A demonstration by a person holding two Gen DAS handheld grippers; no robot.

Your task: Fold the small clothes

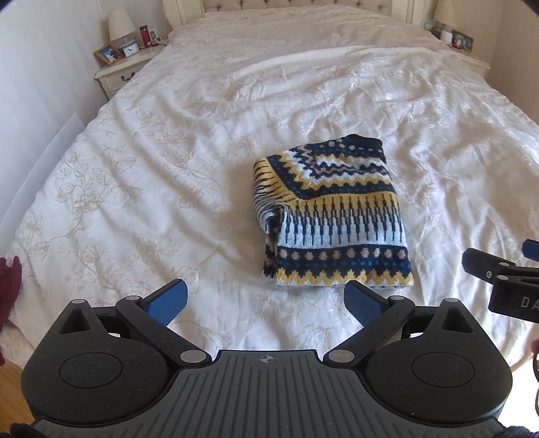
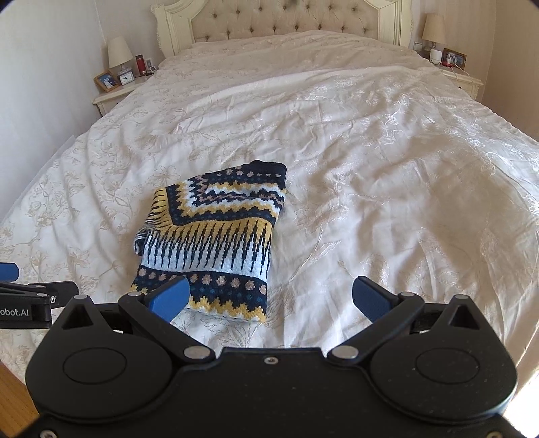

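A knitted sweater (image 1: 331,219) in navy, yellow, white and tan patterns lies folded into a compact rectangle on the cream bedspread (image 1: 151,175). In the left wrist view my left gripper (image 1: 266,300) hovers open just short of the sweater's near edge, holding nothing. My right gripper (image 1: 498,269) shows at the right edge of that view. In the right wrist view the same sweater (image 2: 215,236) lies ahead and to the left, and my right gripper (image 2: 273,296) is open and empty, its left fingertip overlapping the sweater's near hem. My left gripper's side (image 2: 33,296) shows at the left edge.
Nightstands (image 1: 124,70) with lamps, a clock and photo frames flank the tufted headboard (image 2: 283,20). A dark red cloth (image 1: 10,286) sits at the bed's left edge. Wooden floor (image 2: 13,394) shows below the near left corner. Bare bedspread (image 2: 404,168) spreads around the sweater.
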